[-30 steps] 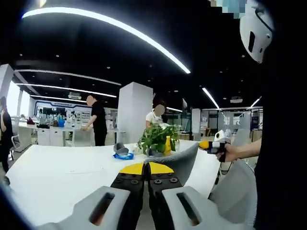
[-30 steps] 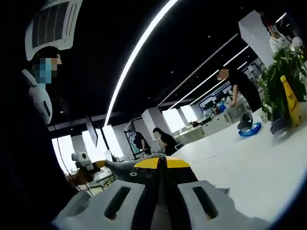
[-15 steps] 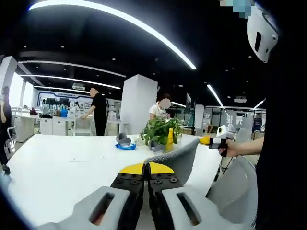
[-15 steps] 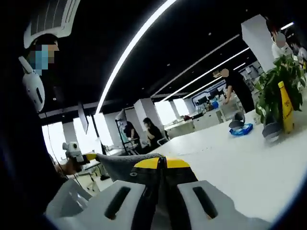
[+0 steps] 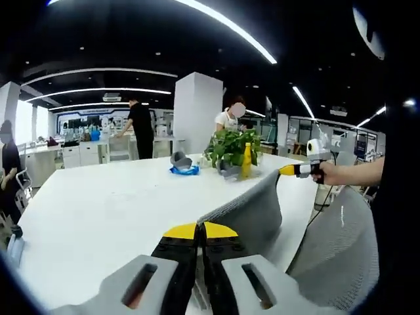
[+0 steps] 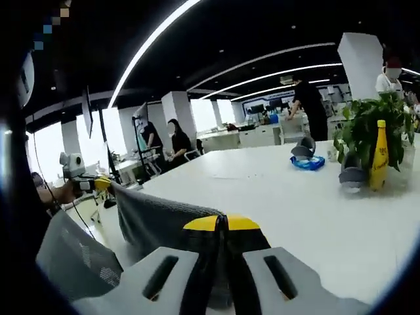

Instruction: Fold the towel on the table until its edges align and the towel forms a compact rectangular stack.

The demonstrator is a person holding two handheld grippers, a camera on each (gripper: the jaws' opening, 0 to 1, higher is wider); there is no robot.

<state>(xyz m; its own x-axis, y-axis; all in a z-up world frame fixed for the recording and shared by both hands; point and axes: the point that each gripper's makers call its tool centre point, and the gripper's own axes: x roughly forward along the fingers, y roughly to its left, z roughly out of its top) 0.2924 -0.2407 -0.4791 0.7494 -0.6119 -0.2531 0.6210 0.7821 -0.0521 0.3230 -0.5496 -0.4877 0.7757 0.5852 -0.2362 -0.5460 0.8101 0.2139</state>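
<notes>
1. In the left gripper view, the left gripper (image 5: pixel 200 231) has its jaws pressed together on a corner of the grey towel (image 5: pixel 252 213).
2. In the right gripper view, the right gripper (image 6: pixel 222 224) is likewise clamped on another corner of the towel.
3. The towel hangs stretched between both grippers, above the white table (image 5: pixel 98 216).
4. Farther off stand a potted plant (image 6: pixel 361 134), a yellow bottle (image 6: pixel 379 157) and a blue object (image 6: pixel 307 162).
5. People stand in the background.

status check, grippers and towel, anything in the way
Left gripper and right gripper both shut on towel, stretched between them above the table. Not folded yet. Plant and yellow bottle far side, clear of the towel.
</notes>
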